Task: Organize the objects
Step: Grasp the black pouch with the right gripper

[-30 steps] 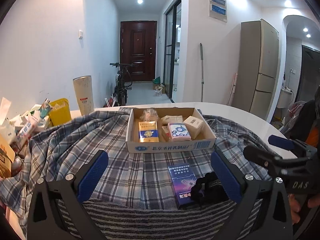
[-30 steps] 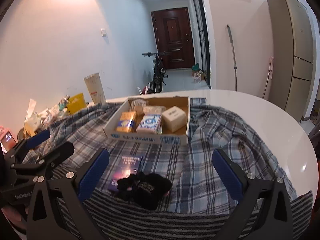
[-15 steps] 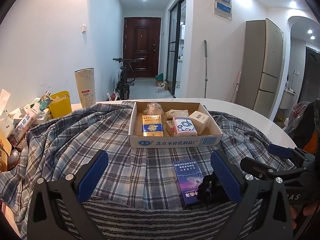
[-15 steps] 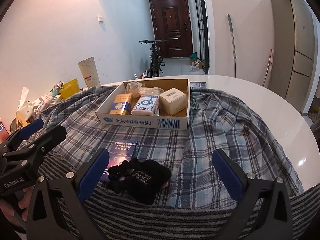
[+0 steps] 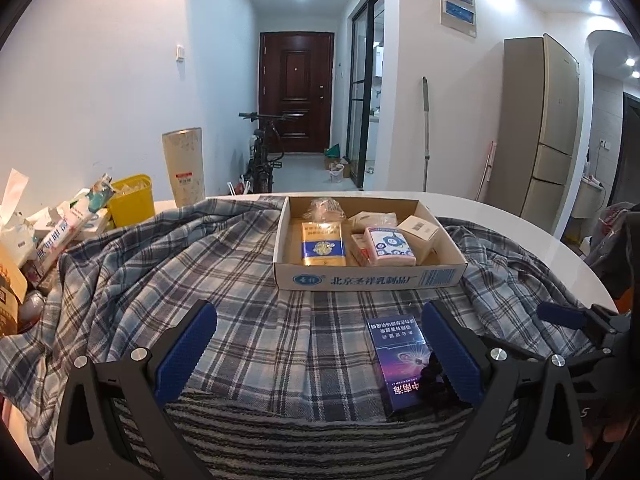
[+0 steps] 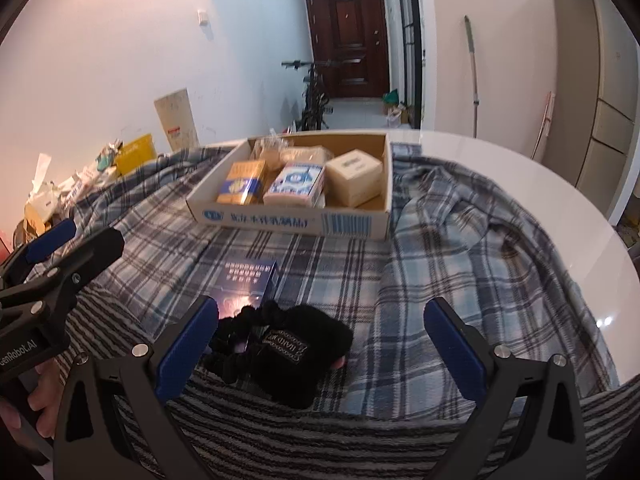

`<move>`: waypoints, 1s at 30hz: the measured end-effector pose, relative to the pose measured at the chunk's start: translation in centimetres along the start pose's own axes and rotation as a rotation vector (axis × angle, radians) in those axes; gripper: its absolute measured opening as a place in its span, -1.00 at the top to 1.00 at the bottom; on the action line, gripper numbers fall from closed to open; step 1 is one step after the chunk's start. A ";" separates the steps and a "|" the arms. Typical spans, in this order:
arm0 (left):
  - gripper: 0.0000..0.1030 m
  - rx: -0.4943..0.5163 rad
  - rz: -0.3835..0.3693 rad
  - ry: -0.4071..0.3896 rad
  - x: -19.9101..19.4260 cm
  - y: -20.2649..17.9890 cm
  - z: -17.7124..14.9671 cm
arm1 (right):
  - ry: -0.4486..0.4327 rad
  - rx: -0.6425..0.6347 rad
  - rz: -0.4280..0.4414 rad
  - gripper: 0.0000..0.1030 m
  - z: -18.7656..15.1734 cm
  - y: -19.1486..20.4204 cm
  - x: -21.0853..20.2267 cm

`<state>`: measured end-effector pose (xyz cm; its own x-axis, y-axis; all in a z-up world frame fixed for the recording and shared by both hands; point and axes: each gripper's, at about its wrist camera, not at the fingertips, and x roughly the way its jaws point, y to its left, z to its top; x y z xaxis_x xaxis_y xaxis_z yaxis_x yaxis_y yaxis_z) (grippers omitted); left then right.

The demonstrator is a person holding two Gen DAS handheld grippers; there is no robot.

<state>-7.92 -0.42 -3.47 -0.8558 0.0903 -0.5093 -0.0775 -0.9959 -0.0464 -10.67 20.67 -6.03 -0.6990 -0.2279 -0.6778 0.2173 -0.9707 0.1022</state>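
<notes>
Hovering level, spread wide: left gripper [image 5: 320, 350], right gripper [image 6: 322, 344].

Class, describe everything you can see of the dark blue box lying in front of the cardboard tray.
The dark blue box is a slim glossy carton, purple-blue with a glowing swirl graphic and pale Chinese print. It lies flat on the plaid cloth, closed, apart from the cardboard tray. A black fabric item rests against its near end.
</notes>
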 end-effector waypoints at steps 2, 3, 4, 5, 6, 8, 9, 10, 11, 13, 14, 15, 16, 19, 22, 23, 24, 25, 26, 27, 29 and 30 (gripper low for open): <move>-1.00 -0.006 0.007 0.009 0.3 0.1 -0.1 | 0.010 0.008 -0.003 -0.99 -0.1 0.0 0.5; -1.00 -0.010 0.020 0.017 0.5 0.2 -0.1 | 0.019 0.009 0.003 -0.99 -0.1 -0.1 0.7; -1.00 -0.014 0.027 0.025 0.7 0.2 -0.3 | 0.033 0.014 0.016 -0.94 -0.2 -0.1 1.0; -1.00 -0.019 0.023 0.034 0.9 0.4 -0.3 | 0.047 0.018 0.026 -0.84 -0.2 -0.1 1.3; -1.00 -0.026 0.020 0.047 1.2 0.5 -0.5 | 0.066 0.020 0.036 -0.81 -0.4 0.0 1.7; -1.00 -0.036 0.022 0.056 1.4 0.7 -0.5 | 0.099 0.025 0.051 -0.72 -0.7 0.1 2.4; -1.00 -0.041 0.018 0.057 1.4 0.8 -0.6 | 0.113 0.026 0.049 -0.67 -0.8 0.1 2.8; -1.00 -0.043 0.016 0.058 1.4 0.8 -0.6 | 0.128 0.028 0.046 -0.58 -1.0 0.1 3.2; -1.00 -0.045 0.016 0.057 1.4 0.8 -0.6 | 0.137 0.030 0.042 -0.48 -1.1 0.1 3.5; -1.00 -0.042 0.014 0.056 1.4 0.8 -0.6 | 0.152 0.032 0.039 -0.35 -1.3 0.0 3.9; -1.00 -0.039 0.015 0.056 1.4 0.8 -0.6 | 0.156 0.031 0.045 -0.32 -1.4 0.0 4.0; -1.00 -0.036 0.015 0.057 1.5 0.8 -0.5 | 0.160 0.026 0.049 -0.31 -1.4 0.1 4.1; -1.00 -0.033 0.015 0.057 1.5 0.8 -0.6 | 0.166 0.018 0.051 -0.29 -1.5 0.2 4.2; -1.00 -0.030 0.015 0.056 1.5 0.7 -0.6 | 0.199 0.004 0.059 -0.13 -1.8 0.5 5.0; -1.00 -0.031 0.016 0.057 1.5 0.7 -0.6 | 0.191 0.001 0.064 0.12 -1.8 0.6 4.9; -1.00 -0.031 0.017 0.057 1.5 0.6 -0.6 | 0.185 0.004 0.062 0.20 -1.7 0.6 4.8; -1.00 -0.030 0.017 0.057 1.5 0.6 -0.6 | 0.172 0.007 0.061 0.22 -1.7 0.5 4.5; -1.00 -0.030 0.017 0.056 1.5 0.6 -0.6 | 0.151 0.011 0.057 0.24 -1.6 0.4 4.1; -1.00 -0.029 0.016 0.055 1.5 0.6 -0.6 | 0.125 0.010 0.047 0.24 -1.4 0.3 3.5; -1.00 -0.026 0.017 0.052 1.4 0.6 -0.6 | 0.100 0.003 0.032 0.24 -1.3 0.2 3.0; -1.00 -0.021 0.019 0.046 1.3 0.5 -0.6 | 0.044 -0.018 -0.011 0.24 -0.8 0.2 1.8; -1.00 -0.016 0.022 0.041 1.2 0.5 -0.6 | 0.023 -0.028 -0.030 0.24 -0.6 0.1 1.3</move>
<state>-8.71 -0.80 -4.60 -0.8355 0.0690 -0.5452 -0.0505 -0.9975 -0.0488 -11.15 20.28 -7.34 -0.6898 -0.1969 -0.6967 0.2160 -0.9744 0.0616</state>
